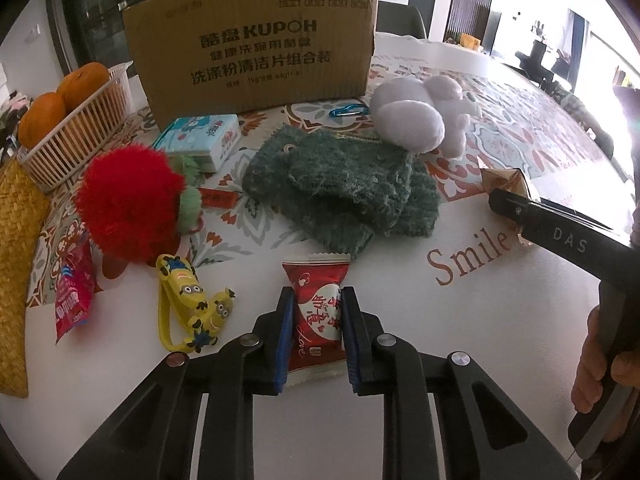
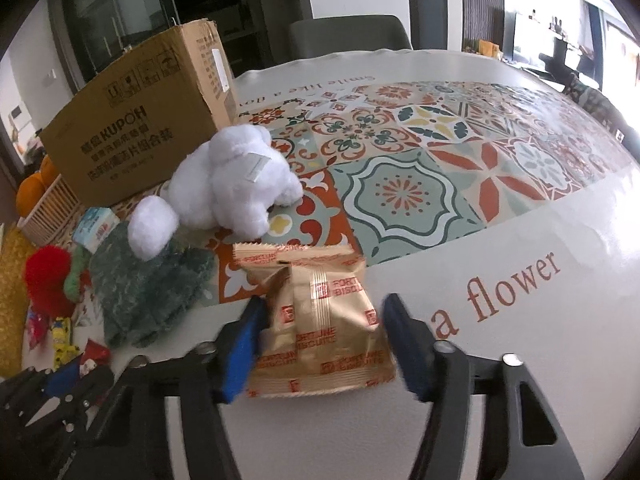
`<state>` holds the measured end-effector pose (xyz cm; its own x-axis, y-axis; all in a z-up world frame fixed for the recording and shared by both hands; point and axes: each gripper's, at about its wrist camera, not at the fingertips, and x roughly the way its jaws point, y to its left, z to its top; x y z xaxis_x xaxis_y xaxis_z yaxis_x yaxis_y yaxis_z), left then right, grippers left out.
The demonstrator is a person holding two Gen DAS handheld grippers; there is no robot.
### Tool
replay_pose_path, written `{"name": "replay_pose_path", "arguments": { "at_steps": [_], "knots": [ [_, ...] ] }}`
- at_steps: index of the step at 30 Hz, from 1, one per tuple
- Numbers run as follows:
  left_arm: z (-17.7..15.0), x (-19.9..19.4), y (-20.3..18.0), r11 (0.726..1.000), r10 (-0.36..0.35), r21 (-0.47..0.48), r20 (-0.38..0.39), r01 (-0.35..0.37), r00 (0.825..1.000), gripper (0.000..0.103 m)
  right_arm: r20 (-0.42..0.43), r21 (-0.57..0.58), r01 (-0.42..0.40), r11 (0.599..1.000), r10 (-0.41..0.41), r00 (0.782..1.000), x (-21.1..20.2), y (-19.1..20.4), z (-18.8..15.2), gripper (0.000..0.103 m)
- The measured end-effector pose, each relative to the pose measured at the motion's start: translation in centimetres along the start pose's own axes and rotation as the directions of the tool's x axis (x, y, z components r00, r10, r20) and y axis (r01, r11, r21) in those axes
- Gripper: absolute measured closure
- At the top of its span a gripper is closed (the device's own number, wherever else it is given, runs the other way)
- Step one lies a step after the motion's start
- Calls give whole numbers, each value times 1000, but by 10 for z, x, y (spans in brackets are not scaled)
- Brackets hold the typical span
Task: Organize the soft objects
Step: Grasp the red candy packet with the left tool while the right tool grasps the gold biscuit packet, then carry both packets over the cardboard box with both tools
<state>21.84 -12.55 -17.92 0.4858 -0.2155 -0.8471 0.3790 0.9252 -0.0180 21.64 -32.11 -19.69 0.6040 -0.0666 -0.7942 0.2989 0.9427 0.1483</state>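
With the left gripper clamping the red candy packet at six o'clock, the right gripper is straddling the gold biscuit packet, jaws apart, needing centred, gentle pressure.

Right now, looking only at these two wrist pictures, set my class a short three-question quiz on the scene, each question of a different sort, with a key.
1. True or false: the left gripper is shut on the red candy packet.
2. Multiple choice: what lies between the right gripper's fingers? A) the white plush toy B) the gold biscuit packet C) the green knitted cloth
3. Fill in: the oranges sit in a ____.

Key
1. True: both blue pads press its sides.
2. B. The right finger stands apart from it, so it is not gripped yet.
3. Basket, left of the cardboard box.
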Motion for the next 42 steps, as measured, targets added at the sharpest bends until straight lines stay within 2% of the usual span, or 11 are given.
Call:
{"name": "replay_pose_path", "arguments": {
  "at_steps": [9, 25, 35, 42],
  "knots": [
    [-2, -20, 2, 1000, -21, -20, 37, 22, 999, 80, 27, 1, -8, 1000, 8, 1000, -27, 4, -7, 48],
    [-4, -87, 18, 999, -6, -32, 183, 12, 983, 80, 103, -42, -92, 995, 96, 990, -90, 32, -12, 48],
    [0, -118, 38, 999, 31, -47, 265, -19, 964, 80, 170, -120, -135, 983, 155, 973, -116, 64, -5, 48],
    [11, -134, 53, 998, 24, -63, 297, -6, 955, 80, 211, -170, -185, 968, 219, 953, -131, 86, 5, 48]
  ]
}}
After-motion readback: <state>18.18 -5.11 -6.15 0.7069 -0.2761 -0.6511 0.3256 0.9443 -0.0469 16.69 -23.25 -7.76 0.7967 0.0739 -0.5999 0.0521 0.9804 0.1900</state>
